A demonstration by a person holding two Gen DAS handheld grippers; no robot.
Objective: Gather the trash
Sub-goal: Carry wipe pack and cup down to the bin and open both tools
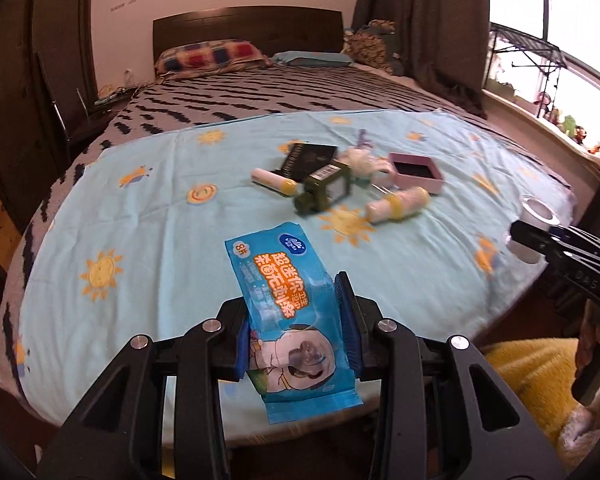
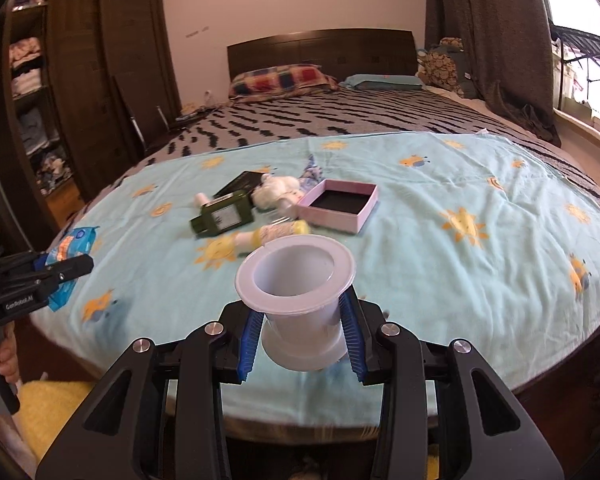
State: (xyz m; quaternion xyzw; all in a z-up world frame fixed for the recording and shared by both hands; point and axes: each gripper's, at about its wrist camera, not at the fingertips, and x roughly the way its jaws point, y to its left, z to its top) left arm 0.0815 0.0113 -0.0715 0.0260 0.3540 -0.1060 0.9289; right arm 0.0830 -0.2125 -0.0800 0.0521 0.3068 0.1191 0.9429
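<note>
Left tool (image 1: 296, 344): clamped on blue wet-wipe packet (image 1: 276, 300), near bed edge; right tool (image 2: 300, 340): clamped on white plastic cup (image 2: 296, 292); carry both level, grips firm; green bottle (image 2: 220, 218), pink box (image 2: 340, 204) remain far on the blanket (image 2: 460, 280)

Both looking forward and slightly down along own tongs, from the foot of the bed (image 1: 228, 92) toward the headboard (image 2: 320, 46). Left wrist view set further left, right wrist view further right, both close over the blue sheet (image 1: 140, 216). Shared: same sheet, pink box (image 2: 338, 204), green bottle (image 1: 326, 190), each other's tongs at the edge.
</note>
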